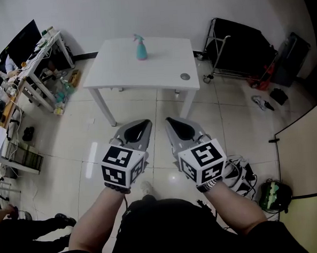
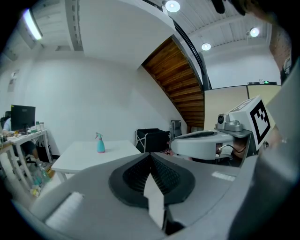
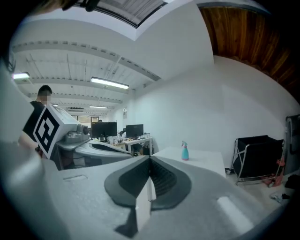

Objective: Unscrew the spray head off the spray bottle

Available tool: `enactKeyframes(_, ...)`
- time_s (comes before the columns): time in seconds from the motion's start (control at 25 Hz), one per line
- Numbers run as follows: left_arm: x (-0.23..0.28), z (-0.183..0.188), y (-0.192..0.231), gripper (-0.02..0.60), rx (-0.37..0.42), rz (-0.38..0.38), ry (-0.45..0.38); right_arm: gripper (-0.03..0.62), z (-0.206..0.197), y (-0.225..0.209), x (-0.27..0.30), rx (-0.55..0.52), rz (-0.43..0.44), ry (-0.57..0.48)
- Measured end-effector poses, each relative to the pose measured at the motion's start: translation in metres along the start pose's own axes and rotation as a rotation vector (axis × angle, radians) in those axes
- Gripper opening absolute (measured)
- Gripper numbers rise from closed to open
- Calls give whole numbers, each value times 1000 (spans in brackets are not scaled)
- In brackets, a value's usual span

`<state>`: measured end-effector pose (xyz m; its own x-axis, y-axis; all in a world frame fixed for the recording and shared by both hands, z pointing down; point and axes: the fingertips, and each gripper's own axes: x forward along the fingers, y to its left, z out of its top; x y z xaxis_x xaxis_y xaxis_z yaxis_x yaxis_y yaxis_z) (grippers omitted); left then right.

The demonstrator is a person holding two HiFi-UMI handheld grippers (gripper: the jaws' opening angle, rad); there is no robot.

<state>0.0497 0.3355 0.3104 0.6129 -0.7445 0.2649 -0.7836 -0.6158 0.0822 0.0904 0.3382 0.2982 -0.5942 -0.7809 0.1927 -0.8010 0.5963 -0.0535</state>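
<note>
We face the white table (image 1: 160, 64), which stands on the tiled floor (image 1: 227, 119) well apart from both grippers. To its right, by the wall, stands a black folding cart (image 1: 242, 51). We hold the left gripper (image 1: 144, 123) and the right gripper (image 1: 170, 121) side by side, low in front of us. Both point toward the table and touch nothing. The left one's fingers are pressed together with nothing between them, and so are the right one's. The teal spray bottle (image 1: 141, 48) stands upright near the far edge of the tabletop, a little left of that edge's middle, with its spray head on. A small round disc (image 1: 185, 77) lies near the tabletop's near right corner.
</note>
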Motion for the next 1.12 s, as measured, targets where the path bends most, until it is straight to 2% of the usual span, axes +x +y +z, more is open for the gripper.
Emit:
enactKeyframes(0.68,22,17,100,15,-10,-45,-13,-9,24,5,100,-21,-51,16)
enactKeyframes(1.12,18,18,145,15,-30,-50,-21,-9,33,22,142,-31,-49,23)
